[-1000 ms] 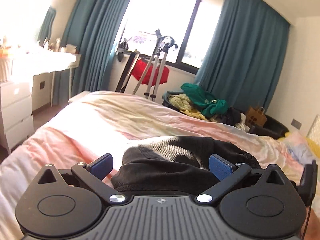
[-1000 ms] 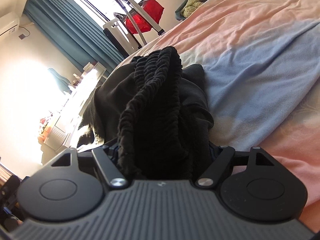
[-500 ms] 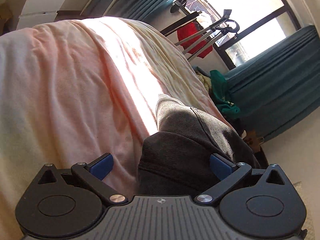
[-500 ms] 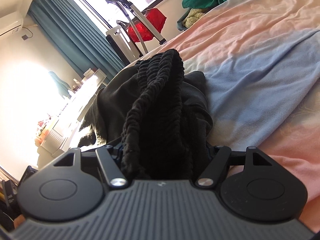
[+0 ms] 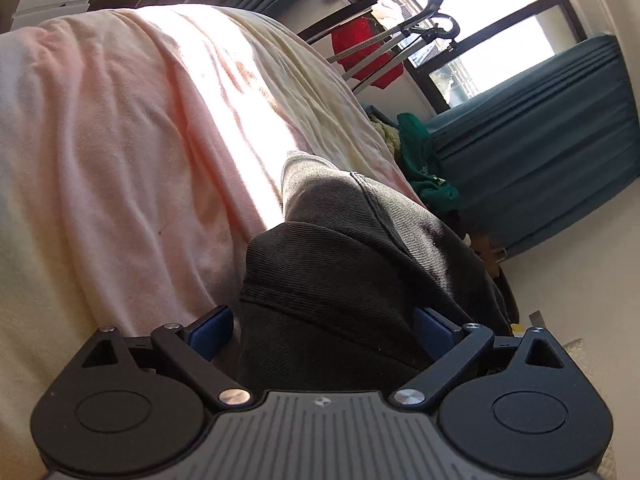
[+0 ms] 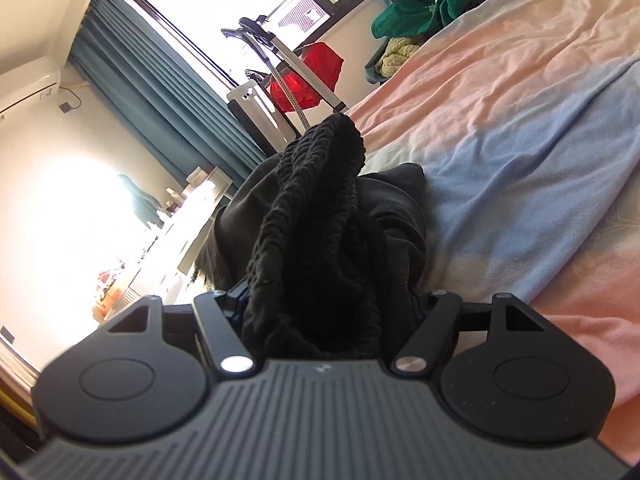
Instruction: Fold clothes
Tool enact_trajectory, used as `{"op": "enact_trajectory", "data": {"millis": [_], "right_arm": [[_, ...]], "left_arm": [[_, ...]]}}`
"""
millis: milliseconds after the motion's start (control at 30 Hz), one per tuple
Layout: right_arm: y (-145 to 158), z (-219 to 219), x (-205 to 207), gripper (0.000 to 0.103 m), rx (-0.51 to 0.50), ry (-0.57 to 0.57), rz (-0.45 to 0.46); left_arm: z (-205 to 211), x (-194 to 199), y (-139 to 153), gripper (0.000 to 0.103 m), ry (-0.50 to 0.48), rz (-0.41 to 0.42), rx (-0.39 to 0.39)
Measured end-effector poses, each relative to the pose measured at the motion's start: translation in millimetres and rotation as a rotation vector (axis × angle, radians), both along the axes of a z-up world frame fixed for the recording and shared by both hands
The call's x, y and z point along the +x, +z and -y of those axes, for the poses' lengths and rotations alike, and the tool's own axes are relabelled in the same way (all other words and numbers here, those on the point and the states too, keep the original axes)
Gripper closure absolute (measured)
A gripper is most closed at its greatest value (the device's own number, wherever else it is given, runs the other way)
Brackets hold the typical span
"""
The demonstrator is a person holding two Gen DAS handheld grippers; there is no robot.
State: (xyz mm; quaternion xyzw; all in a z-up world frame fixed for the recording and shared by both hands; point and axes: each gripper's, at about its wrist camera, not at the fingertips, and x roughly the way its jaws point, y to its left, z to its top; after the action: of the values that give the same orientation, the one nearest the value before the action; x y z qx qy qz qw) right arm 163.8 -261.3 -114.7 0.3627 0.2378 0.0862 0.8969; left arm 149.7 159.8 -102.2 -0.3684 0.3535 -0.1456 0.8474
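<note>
A black garment lies on the bed point(image 5: 132, 168). In the left wrist view its dark twill leg end point(image 5: 340, 280), with a stitched hem, fills the space between the blue pads point(image 5: 210, 330) of my left gripper point(image 5: 320, 328). Those fingers stand wide apart, so that gripper is open around the cloth. In the right wrist view my right gripper point(image 6: 328, 304) is shut on the garment's ribbed elastic waistband point(image 6: 320, 208), which bunches up and hides the fingertips. The rest of the black cloth point(image 6: 396, 208) sags onto the bed.
The pink, cream and blue duvet point(image 6: 520, 152) covers the bed. Beyond its far edge are a pile of green and yellow clothes point(image 6: 420, 8), a metal rack with a red item point(image 6: 312, 76), teal curtains point(image 5: 540, 152) and a bright window. A white dresser point(image 6: 192, 200) stands at the left.
The left gripper has rolled to one side and closed in on the leg end since a second ago. The right gripper has tilted a little, still clamped on the waistband.
</note>
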Motion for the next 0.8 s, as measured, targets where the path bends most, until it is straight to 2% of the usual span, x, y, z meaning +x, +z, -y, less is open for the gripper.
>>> {"op": "enact_trajectory", "data": {"millis": [67,233,367,500,633,733,800], "right_arm": [[-3.5,-1.3,3.5,0.033,-0.037,0.006,-0.022],[-5.5,-4.6,4.3,0.036,-0.065,-0.003,-0.045],[2.2,-9.0,0.2,0.039,-0.089,-0.007,-0.032],[9.8,-13.4,-3.8,0.042,-0.113,-0.011,-0.018],[22.3,-23.3,-10.2,0.045,-0.17,-0.01,0.034],[33.9,-26.1,-15.5,0.047,-0.173,-0.013,0.078],[45.1,-25.6,-18.9,0.048,-0.149,-0.014,0.107]], "left_arm": [[2.7,0.7,1.6,0.012,-0.017,0.006,0.01],[1.7,3.6,-0.7,0.013,-0.053,-0.029,-0.019],[6.7,1.9,4.1,0.019,-0.051,-0.011,0.032],[12.7,-4.8,12.4,0.038,-0.03,0.012,0.11],[13.2,-13.6,19.5,0.055,-0.002,0.032,0.134],[14.6,-22.7,30.5,0.062,0.011,0.067,0.143],[13.7,-28.7,36.3,0.064,0.017,0.085,0.115]]}}
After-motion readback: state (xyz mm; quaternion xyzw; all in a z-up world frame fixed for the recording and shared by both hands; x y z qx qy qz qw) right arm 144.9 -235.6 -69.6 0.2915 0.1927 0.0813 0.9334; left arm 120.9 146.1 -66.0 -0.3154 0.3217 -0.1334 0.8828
